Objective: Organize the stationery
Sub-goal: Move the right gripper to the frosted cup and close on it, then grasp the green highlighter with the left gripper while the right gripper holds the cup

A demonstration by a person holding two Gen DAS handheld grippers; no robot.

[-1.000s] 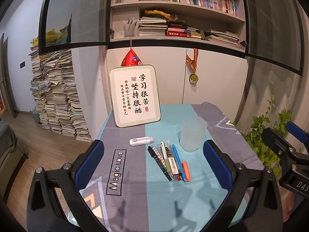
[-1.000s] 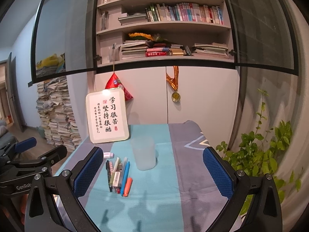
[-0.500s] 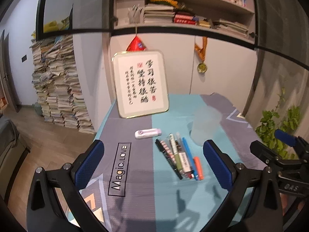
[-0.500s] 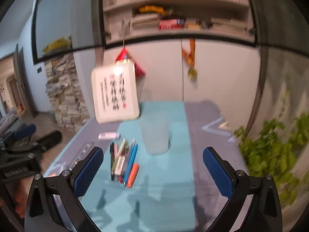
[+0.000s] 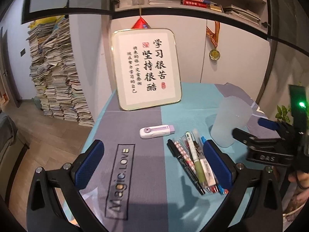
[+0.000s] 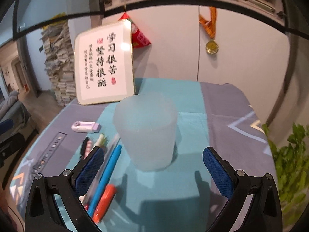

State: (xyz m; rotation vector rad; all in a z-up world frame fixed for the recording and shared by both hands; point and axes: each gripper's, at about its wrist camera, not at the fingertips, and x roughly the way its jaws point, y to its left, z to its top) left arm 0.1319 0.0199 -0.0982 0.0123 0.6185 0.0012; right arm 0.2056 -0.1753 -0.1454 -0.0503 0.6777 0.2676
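While both sets of jaws stand spread and empty, the right gripper (image 6: 153,171) hovers just before the frosted cup (image 6: 147,131) standing upright on the tablecloth (image 6: 222,116), and the left gripper (image 5: 154,163) hangs over the bundle of pens (image 5: 190,160) lying beside that cup, near the white eraser (image 5: 157,131).

Left claw (image 5: 153,166), right claw (image 6: 153,171): black frames, blue textured pads (image 6: 90,171), silver screws; green LED on right unit.
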